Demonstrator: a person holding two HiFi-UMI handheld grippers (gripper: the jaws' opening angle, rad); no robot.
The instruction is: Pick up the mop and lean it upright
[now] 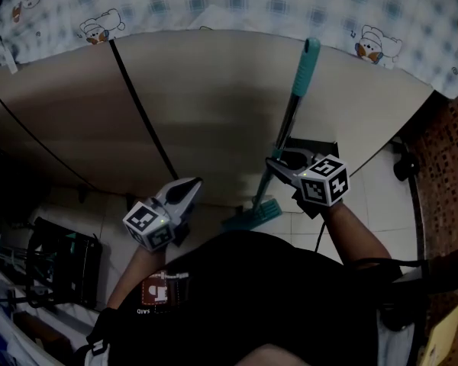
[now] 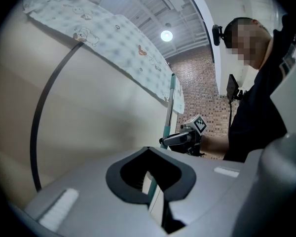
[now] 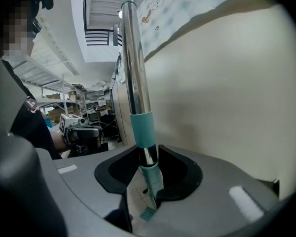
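The mop [image 1: 294,105] stands nearly upright, its teal grip end resting against a beige panel [image 1: 214,105]. Its teal head [image 1: 252,216] sits on the tiled floor. My right gripper [image 1: 278,162] is shut on the metal shaft low down, just above the head. In the right gripper view the shaft [image 3: 135,83] runs up between the jaws of my right gripper [image 3: 148,167], with a teal collar just above them. My left gripper [image 1: 189,185] hangs to the left of the mop, shut and empty. The left gripper view shows the mop [image 2: 170,107] and the right gripper [image 2: 180,139] beyond my left gripper [image 2: 150,174].
A checkered cloth with cartoon bears [image 1: 214,6] drapes over the panel's top. A black strap [image 1: 141,105] runs down the panel. A dark cart [image 1: 61,258] stands at lower left. A black box [image 1: 320,147] sits by the panel's foot, and brick-patterned flooring [image 1: 443,174] lies at right.
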